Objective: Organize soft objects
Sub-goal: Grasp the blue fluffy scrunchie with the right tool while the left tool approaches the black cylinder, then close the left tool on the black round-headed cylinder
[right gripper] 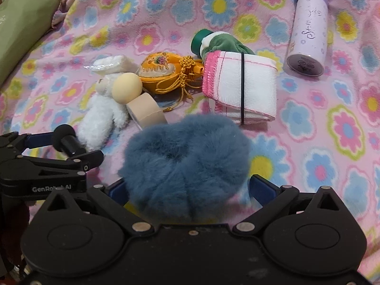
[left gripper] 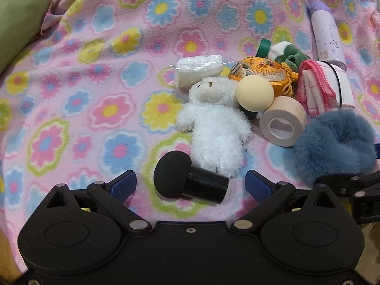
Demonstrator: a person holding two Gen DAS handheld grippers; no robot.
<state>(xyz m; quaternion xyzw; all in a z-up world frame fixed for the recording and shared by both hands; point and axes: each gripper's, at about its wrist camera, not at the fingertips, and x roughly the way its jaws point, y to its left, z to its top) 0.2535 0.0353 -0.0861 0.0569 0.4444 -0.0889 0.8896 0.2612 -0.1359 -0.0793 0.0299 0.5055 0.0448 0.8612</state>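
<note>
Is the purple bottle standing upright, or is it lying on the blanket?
Lying down. The purple bottle rests on its side on the flowered blanket, its round base facing the camera.

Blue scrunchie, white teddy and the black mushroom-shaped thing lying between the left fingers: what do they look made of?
Blue scrunchie: long-pile faux fur, matte, fuzzy outline. White teddy: curly plush, clumped fibres. Black mushroom-shaped thing: head probably fine matte foam; stem looks like smooth hard plastic with a faint sheen.
</note>
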